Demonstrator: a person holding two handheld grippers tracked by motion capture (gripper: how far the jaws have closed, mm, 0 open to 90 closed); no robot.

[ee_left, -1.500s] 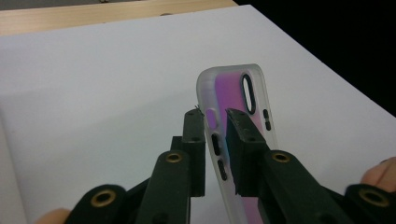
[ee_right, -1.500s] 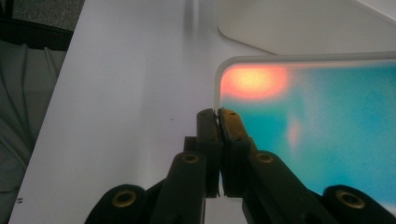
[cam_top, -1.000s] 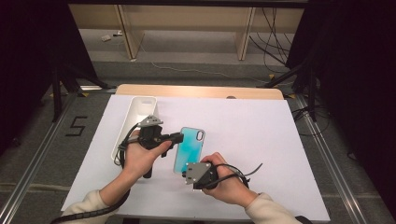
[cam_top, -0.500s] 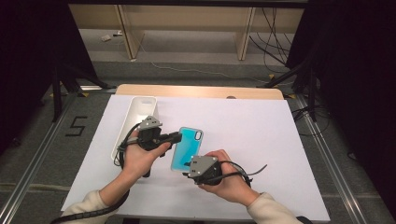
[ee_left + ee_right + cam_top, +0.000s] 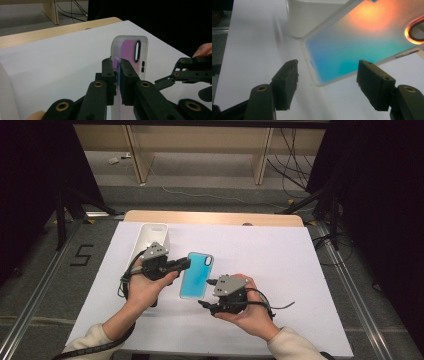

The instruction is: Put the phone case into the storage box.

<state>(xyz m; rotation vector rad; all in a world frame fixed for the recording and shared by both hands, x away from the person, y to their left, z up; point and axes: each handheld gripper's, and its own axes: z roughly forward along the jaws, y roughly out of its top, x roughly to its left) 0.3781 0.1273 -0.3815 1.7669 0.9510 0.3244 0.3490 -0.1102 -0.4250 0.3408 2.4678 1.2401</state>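
A phone case (image 5: 196, 275) with a teal-to-pink gradient and a clear frosted rim is held off the white sheet. My left gripper (image 5: 186, 264) is shut on its long side edge near the camera hole. In the left gripper view the case (image 5: 130, 50) stands on edge between the closed jaws of that gripper (image 5: 117, 65). My right gripper (image 5: 206, 293) sits just right of the case's near end, open. In the right gripper view its jaws (image 5: 328, 75) stand wide apart, with the case's bottom corner (image 5: 362, 42) just beyond them, not touching.
A white rectangular box (image 5: 150, 237) stands at the back left of the white sheet (image 5: 280, 250), close behind the left hand; it also appears behind the case (image 5: 312, 15). The wooden table edge (image 5: 210, 217) runs along the far side.
The case has shifted slightly left with the left gripper. The right hand has moved a little to the right and toward the case's near end, jaws still open.
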